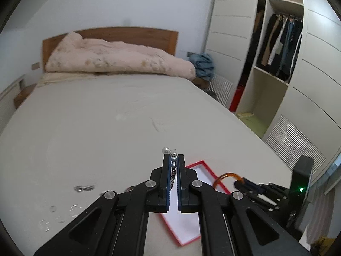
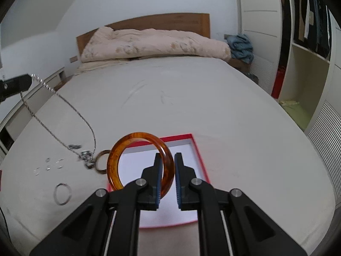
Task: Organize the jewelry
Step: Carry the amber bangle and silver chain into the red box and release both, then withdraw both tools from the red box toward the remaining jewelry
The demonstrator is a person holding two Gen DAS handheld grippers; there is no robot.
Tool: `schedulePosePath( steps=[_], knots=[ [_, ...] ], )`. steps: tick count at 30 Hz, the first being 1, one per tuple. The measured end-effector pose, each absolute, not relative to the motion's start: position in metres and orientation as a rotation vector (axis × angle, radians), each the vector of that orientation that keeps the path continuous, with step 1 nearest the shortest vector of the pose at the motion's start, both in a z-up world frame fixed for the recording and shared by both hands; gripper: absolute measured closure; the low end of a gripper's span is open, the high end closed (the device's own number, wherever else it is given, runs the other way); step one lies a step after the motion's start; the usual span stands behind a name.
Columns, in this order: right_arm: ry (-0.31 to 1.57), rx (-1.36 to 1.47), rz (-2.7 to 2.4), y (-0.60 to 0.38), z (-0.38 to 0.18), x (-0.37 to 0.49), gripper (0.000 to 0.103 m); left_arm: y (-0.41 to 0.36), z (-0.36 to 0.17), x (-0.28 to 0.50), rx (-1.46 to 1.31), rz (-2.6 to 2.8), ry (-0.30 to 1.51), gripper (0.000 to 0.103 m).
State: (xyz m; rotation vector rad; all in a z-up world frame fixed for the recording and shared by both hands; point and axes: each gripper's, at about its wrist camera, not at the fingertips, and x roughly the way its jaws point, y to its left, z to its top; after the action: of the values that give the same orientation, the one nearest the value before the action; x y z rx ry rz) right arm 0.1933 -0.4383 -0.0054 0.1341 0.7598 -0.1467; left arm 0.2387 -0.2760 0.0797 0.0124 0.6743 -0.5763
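My left gripper [image 1: 173, 155] is shut on a beaded necklace [image 1: 173, 166], pearls poking out at the tips. In the right wrist view the left gripper [image 2: 29, 80] shows at the far left, and the necklace [image 2: 64, 102] hangs from it down to the bed with its pendant [image 2: 86, 156] touching the sheet. My right gripper [image 2: 167, 155] holds an amber bangle [image 2: 119, 155] between its fingers above the red box [image 2: 198, 155] with a white floor. The bangle also shows in the left wrist view [image 1: 226, 178], over the red box [image 1: 215, 175].
On the bed sheet [image 2: 191, 98] left of the box lie a brown bangle [image 2: 99, 163], a silver ring [image 2: 62, 194], a small silver piece [image 2: 74, 146] and several clear small pieces [image 2: 49, 166]. A pink duvet [image 2: 153, 42] lies at the headboard. A wardrobe [image 2: 309, 64] stands right.
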Motion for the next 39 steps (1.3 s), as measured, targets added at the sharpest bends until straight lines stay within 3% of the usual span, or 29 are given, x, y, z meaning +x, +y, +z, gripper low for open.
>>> schedulePosePath(
  steps=[6,13,20,23,25,26,29,39],
  knots=[
    [0.838,0.148,-0.175,-0.466,-0.058,0.225,0.093,-0.336,-0.004,0.277,0.084,-0.589,0.837,0.098],
    [0.954,0.161,-0.179,-0.480,-0.115,0.241,0.093,-0.349,-0.088,0.281,0.144,-0.561,0.985,0.098],
    [1.023,0.158,-0.190,-0.486,-0.139,0.244,0.092,-0.350,-0.126,0.285,0.172,-0.531,1.053,0.098],
    [1.028,0.149,-0.195,-0.487,-0.141,0.243,0.091,-0.347,-0.130,0.282,0.173,-0.534,1.059,0.092],
    [1.036,0.153,-0.196,-0.488,-0.138,0.242,0.086,-0.346,-0.125,0.279,0.168,-0.532,1.055,0.069],
    [1.037,0.157,-0.194,-0.486,-0.135,0.240,0.084,-0.345,-0.123,0.278,0.164,-0.531,1.047,0.065],
    [1.016,0.151,-0.199,-0.481,-0.117,0.231,0.071,-0.334,-0.100,0.268,0.155,-0.527,1.014,0.063],
    [0.847,0.134,-0.192,-0.448,0.007,0.162,0.071,-0.246,0.047,0.204,0.135,-0.481,0.832,0.061]
  ],
)
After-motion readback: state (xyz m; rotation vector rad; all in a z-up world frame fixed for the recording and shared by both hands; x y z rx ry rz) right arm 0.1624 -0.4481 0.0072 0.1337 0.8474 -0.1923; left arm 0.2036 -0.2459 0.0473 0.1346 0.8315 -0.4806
